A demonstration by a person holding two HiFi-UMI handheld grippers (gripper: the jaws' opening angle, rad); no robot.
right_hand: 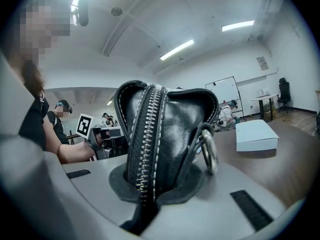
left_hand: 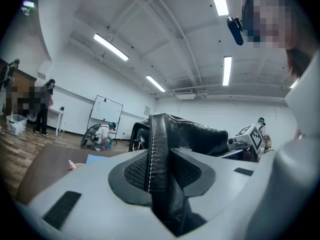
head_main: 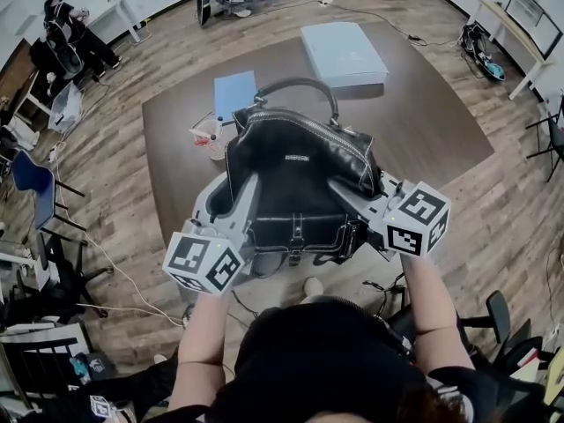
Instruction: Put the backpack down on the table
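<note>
A black leather backpack [head_main: 295, 179] with a silver zip and a top handle [head_main: 298, 84] hangs in the air over the near edge of the brown table [head_main: 423, 122]. My left gripper [head_main: 245, 203] is shut on its left side; in the left gripper view the jaws pinch a stitched leather edge [left_hand: 159, 154]. On the bag's right side my right gripper [head_main: 357, 203] is shut, clamping the zip seam [right_hand: 146, 149] beside a metal ring [right_hand: 210, 151]. The bag's underside is hidden from me.
A white flat box [head_main: 344, 53] lies at the table's far side, a blue sheet [head_main: 233, 91] and a small clear bag [head_main: 210, 135] at its left. Office chairs [head_main: 40, 192] and cables stand around on the wooden floor. People are at the room's far end.
</note>
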